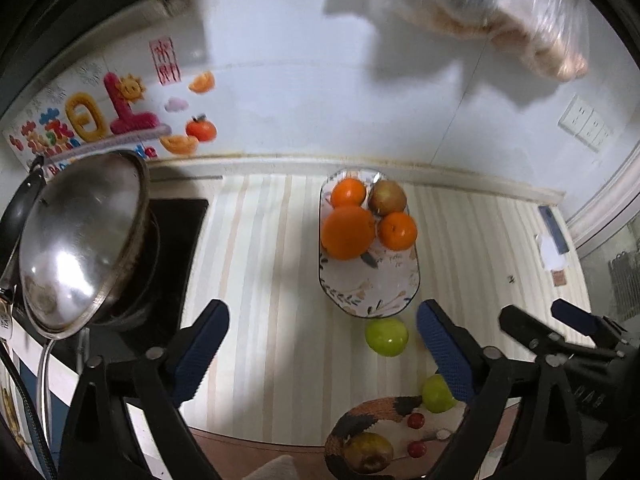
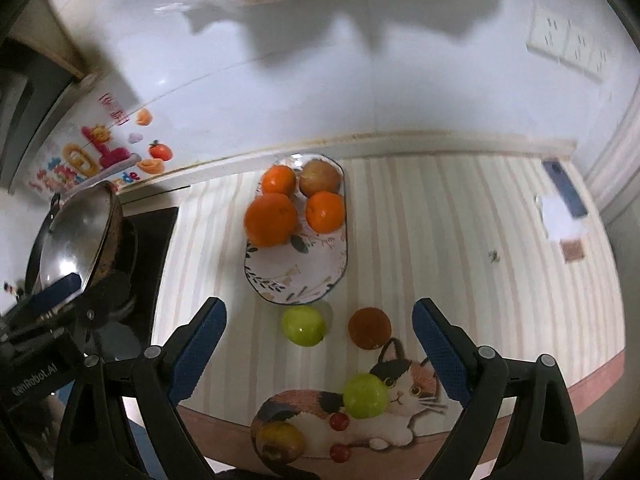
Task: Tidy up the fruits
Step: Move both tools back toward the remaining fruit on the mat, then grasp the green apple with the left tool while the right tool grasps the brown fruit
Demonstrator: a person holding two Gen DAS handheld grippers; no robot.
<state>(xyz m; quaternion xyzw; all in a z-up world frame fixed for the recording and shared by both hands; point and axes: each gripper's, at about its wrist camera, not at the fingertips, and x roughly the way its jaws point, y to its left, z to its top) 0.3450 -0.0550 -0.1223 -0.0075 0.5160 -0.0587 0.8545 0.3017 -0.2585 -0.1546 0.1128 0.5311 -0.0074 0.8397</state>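
Striped table (image 2: 440, 220) against a white wall carries an oval plate (image 2: 304, 280) with 4 fruits grouped at its far end, while loose green apples (image 2: 303, 325) wait just before it, both hand-held grippers (image 1: 322, 354) (image 2: 320, 354) wide and empty.

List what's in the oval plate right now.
Oval plate: four fruits bunched at its far end, a large orange, two smaller oranges and a brownish apple. The near half is bare. The plate's pattern beneath the fruit is covered.
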